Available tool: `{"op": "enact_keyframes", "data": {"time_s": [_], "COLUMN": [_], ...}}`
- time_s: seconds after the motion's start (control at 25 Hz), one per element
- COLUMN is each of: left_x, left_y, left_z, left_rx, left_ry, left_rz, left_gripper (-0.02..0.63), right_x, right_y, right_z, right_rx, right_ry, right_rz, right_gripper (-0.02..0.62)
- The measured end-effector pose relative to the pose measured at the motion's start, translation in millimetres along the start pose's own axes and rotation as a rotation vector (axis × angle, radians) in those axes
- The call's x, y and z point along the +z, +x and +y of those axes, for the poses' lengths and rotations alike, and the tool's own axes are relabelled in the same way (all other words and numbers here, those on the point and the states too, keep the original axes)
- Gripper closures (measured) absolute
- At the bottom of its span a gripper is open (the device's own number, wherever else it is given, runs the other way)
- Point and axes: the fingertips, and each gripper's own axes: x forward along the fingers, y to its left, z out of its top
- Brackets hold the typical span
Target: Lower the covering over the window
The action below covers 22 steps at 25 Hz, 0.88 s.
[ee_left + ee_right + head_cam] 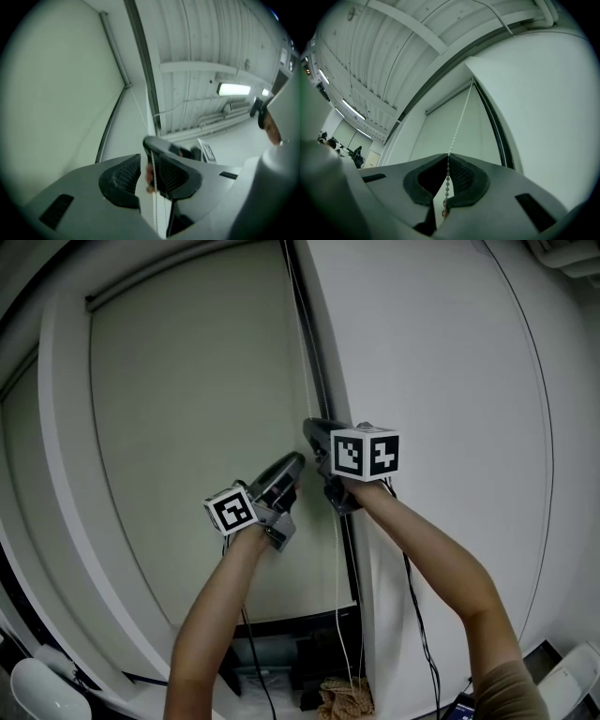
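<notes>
A pale roller blind (197,427) covers most of the window, its bottom edge low near the sill. A thin bead chain (337,615) hangs along the dark frame at the blind's right side. My right gripper (310,428) is the upper one, and in the right gripper view it (447,157) is shut on the bead chain (459,119), which runs up to the blind's top roller. My left gripper (296,463) sits just below it. In the left gripper view it (149,161) is open, and the chain (153,187) passes loosely between its pads.
The dark window frame (323,381) runs up beside a white wall (450,362) on the right. Black cables hang from both grippers. Below the sill lie a brownish bundle (345,699) and dark boxes. A white rounded object (37,690) sits at bottom left.
</notes>
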Motion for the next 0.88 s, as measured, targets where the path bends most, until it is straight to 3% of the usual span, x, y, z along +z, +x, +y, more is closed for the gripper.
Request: {"op": "enact_keyframes", "data": {"time_s": [0.12,0.24,0.32,0.44,0.52,0.72,0.88], "left_x": [44,57,53,47,43,43,35], "left_y": [10,32,43,51,50,44,58], "left_z": [10,0,-1,-6,-10,-15,-20], "left_rx": [0.000,-0.016,0.022,0.029,0.013,-0.060,-0.056], "left_ry": [-0.043,0.001,0.061,0.083,0.074,-0.014,0.032], "left_rz": [-0.088,-0.033,0.042,0.073,0.071,-0.008,0.051], "left_gripper": [0.485,0.483,0.485,0.572,0.592,0.589,0.503], "right_x": [-30,-51,-52,-47,-45,-48,-44], "right_y": [-14,-21,-24,-28,-29,-31,-32], "right_z": [26,34,34,33,31,20,32], "right_rx": [0.052,0.063,0.064,0.061,0.058,0.043,0.055], "right_ry": [-0.037,-0.035,-0.013,-0.013,-0.022,-0.012,-0.032], "right_rz": [0.050,0.073,0.069,0.069,0.073,0.087,0.075], "right_gripper": [0.583,0.583,0.583,0.583,0.583,0.583,0.583]}}
